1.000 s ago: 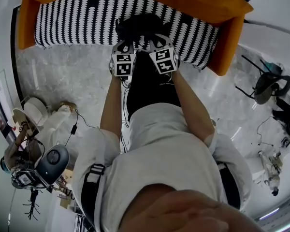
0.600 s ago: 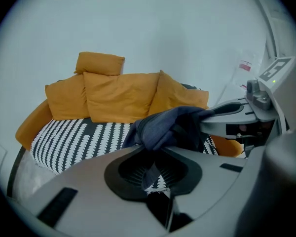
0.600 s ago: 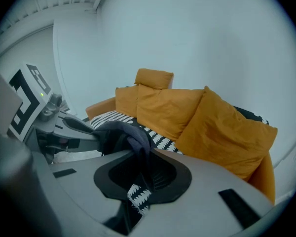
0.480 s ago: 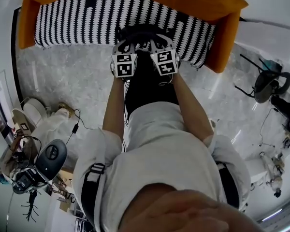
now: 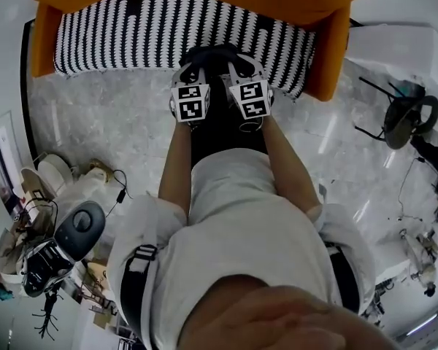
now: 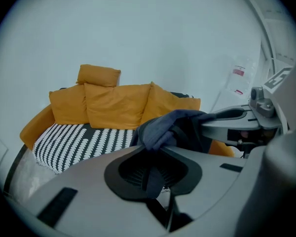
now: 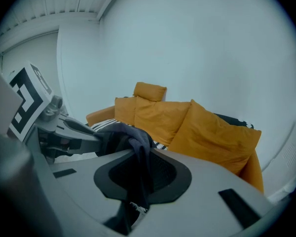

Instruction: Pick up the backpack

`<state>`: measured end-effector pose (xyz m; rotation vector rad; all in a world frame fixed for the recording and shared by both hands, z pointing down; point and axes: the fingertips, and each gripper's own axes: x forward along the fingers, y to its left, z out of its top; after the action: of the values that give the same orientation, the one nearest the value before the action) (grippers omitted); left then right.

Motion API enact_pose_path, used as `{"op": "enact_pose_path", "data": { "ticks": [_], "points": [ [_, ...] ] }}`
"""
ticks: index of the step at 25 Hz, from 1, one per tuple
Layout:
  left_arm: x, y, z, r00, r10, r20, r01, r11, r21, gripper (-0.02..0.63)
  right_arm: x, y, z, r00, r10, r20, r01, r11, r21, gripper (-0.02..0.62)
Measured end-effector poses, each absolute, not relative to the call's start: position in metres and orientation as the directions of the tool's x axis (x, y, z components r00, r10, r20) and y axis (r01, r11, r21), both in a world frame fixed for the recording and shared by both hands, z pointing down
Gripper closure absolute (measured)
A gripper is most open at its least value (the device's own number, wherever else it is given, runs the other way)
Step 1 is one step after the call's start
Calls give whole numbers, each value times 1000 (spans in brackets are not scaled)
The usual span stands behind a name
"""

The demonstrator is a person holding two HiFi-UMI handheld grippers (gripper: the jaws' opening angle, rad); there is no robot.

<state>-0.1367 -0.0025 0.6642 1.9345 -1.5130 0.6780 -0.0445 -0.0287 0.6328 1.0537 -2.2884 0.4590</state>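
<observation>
The black backpack (image 5: 223, 126) hangs in front of the person, off the striped sofa seat (image 5: 131, 28). Both grippers hold it by its top, side by side. My left gripper (image 5: 196, 64) is shut on a fold of dark fabric (image 6: 167, 127), and a strap lies across its black pad. My right gripper (image 5: 239, 62) is shut on the same bunched fabric (image 7: 133, 142), which drapes over its pad. Each gripper view shows the other gripper close by: the right gripper (image 6: 237, 125) and the left gripper (image 7: 64, 132). The bag's lower part is hidden behind the person's body.
The orange sofa with orange cushions (image 6: 116, 105) stands against the wall ahead. A black office chair (image 5: 405, 119) and a white table (image 5: 401, 42) are at the right. Equipment, cables and clutter (image 5: 58, 246) lie on the marble floor at the lower left.
Both grippers have come up and back from the sofa together, toward the person. The backpack has gone with them and left the seat's edge.
</observation>
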Motion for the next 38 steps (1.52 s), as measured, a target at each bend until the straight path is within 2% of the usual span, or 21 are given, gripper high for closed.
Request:
{"op": "enact_pose_path", "data": {
  "ticks": [18,25,38],
  "points": [
    [-103,8,524,192,-843,503,-979,-201,36,546,-8,-8,499,-571,-720,394,-791,611,-28,524],
    [-90,15,479,193,-863,468,-977,-213,10,546,4,4,455,-568,-750,340,-801,598,-20,525],
    [-79,56,417,251,-863,438,-960,-281,-5,546,13,43,393,-534,-786,312,-833,552,-35,528]
  ]
}}
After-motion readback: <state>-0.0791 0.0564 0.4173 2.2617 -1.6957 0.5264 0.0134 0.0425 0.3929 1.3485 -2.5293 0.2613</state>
